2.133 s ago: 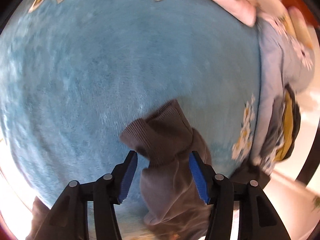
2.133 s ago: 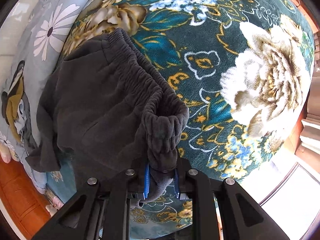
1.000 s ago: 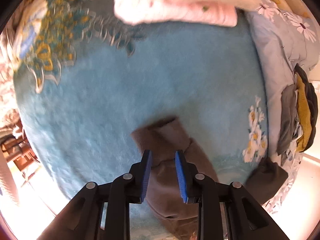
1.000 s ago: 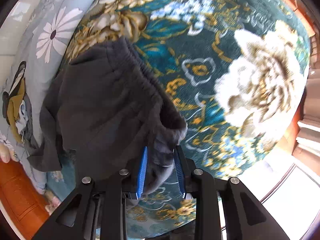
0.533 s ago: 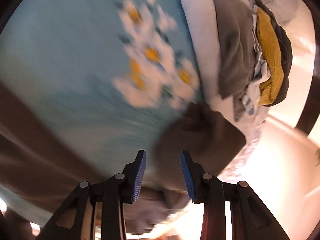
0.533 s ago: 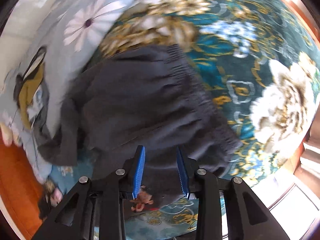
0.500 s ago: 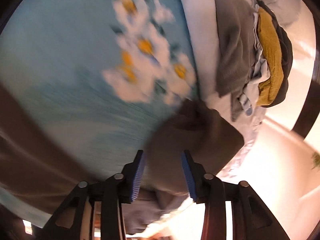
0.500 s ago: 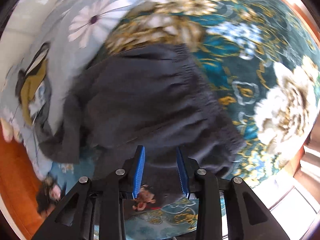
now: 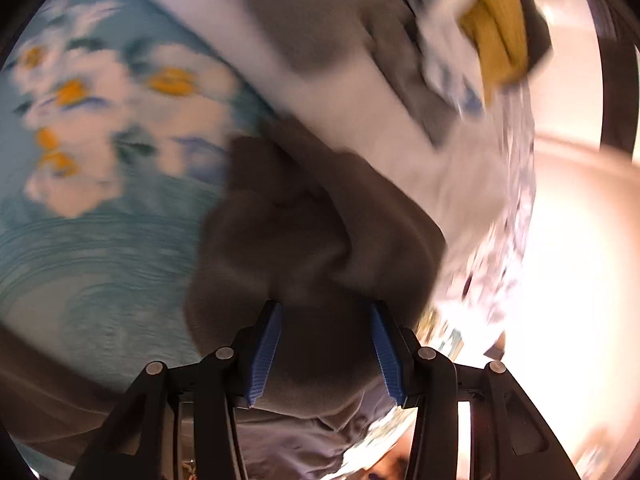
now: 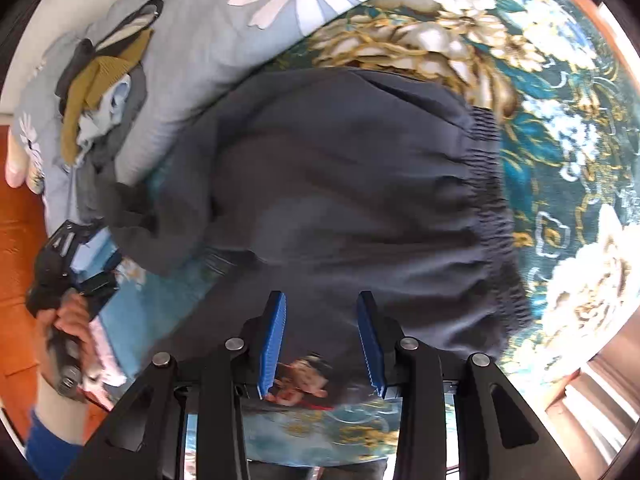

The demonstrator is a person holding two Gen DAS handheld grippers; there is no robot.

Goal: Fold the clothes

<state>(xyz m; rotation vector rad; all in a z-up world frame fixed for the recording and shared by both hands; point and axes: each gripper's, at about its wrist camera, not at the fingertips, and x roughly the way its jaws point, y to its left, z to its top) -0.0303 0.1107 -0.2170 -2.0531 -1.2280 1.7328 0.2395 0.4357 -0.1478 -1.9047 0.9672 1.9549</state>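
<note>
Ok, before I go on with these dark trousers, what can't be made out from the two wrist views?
- Left wrist: all motion-blurred; whether the left gripper touches the dark trousers is unclear.
- Right wrist: the right gripper hides the trousers' near edge.
- Right wrist: the clothes pile is too small and bunched to tell its items apart.
- Trouser legs: cut off in both views.

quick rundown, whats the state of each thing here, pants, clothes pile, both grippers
dark grey sweatpants: lying folded on the floral blanket, elastic waistband to the right, not gripped
clothes pile: heaped untidily on the daisy-print bedding, mustard piece on top
right gripper: jaws have just been opening, apart above the sweatpants
left gripper: jaws have just been opening, apart over a bunched end of the pants; picture blurred
</note>
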